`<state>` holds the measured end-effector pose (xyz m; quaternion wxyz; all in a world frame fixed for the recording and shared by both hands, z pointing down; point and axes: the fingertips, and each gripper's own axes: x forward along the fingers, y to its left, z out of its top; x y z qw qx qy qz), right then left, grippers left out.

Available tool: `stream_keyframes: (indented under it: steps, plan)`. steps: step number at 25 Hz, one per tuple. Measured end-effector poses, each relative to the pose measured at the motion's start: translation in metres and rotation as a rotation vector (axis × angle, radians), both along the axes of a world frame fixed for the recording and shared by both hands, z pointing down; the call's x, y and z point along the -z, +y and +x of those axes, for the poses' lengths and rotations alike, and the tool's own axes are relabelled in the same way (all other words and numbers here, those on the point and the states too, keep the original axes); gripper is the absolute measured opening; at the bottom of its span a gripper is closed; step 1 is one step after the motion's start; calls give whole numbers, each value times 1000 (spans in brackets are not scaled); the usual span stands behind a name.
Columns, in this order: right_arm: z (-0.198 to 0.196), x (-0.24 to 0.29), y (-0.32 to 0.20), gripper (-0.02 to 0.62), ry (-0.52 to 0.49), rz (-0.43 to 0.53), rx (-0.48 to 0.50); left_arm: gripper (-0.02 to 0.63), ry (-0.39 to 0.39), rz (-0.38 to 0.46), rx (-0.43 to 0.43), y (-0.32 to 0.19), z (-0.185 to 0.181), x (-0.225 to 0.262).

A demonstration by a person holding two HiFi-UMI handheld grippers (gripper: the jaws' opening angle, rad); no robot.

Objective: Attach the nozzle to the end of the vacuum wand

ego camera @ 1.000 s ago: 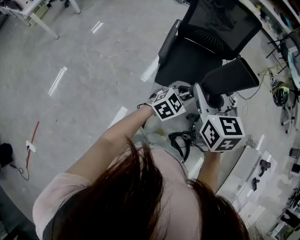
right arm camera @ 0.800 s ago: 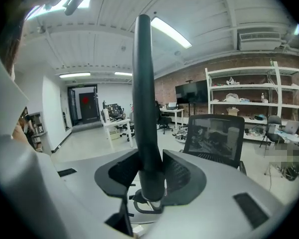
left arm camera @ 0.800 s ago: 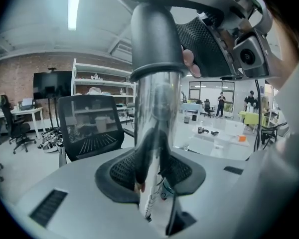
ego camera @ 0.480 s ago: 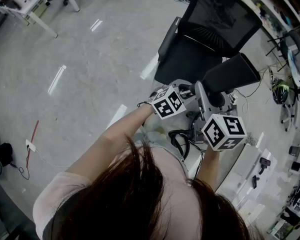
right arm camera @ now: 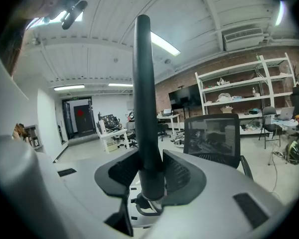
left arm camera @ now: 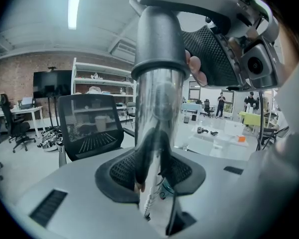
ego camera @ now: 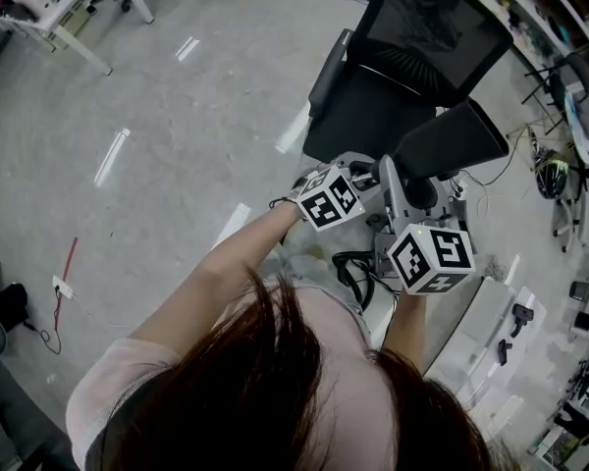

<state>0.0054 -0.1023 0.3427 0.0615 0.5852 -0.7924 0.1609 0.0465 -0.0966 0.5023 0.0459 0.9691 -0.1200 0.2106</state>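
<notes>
In the left gripper view a shiny silver vacuum wand [left arm camera: 157,113] with a grey collar [left arm camera: 159,49] stands upright between the jaws of my left gripper [left arm camera: 157,176], which is shut on it. My right gripper [right arm camera: 150,176] is shut on the lower end of a long black nozzle [right arm camera: 143,83] that points up. In the head view both grippers sit close together in front of the person: the left gripper [ego camera: 358,177] on the left, the right gripper [ego camera: 404,204] beside it, with the black nozzle [ego camera: 452,140] rising toward the camera. The joint between wand and nozzle is hidden.
A black mesh office chair [ego camera: 412,57] stands just beyond the grippers. A white desk [ego camera: 69,18] is at the far left. Shelves and cluttered gear [ego camera: 569,184] line the right side. A cable and plug [ego camera: 57,287] lie on the grey floor.
The right gripper has rolled slightly with the nozzle in it. The left gripper and the wand have stayed put.
</notes>
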Motion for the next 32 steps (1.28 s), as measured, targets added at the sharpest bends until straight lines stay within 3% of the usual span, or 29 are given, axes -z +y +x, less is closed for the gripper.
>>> stream_keyframes:
  steps: [12,19,25,32]
  plan:
    - [-14,4,19,163,-61,92,-43,138,18,9,-15,14,-14,4]
    - [-36,-1,48,162,-37,140,-157,138,33,19,-41,21,-38,8]
    - [-19,4,86,161,-14,170,-267,138,38,32,-40,32,-34,10]
    - [7,3,112,161,0,194,-273,138,39,36,18,36,-26,12]
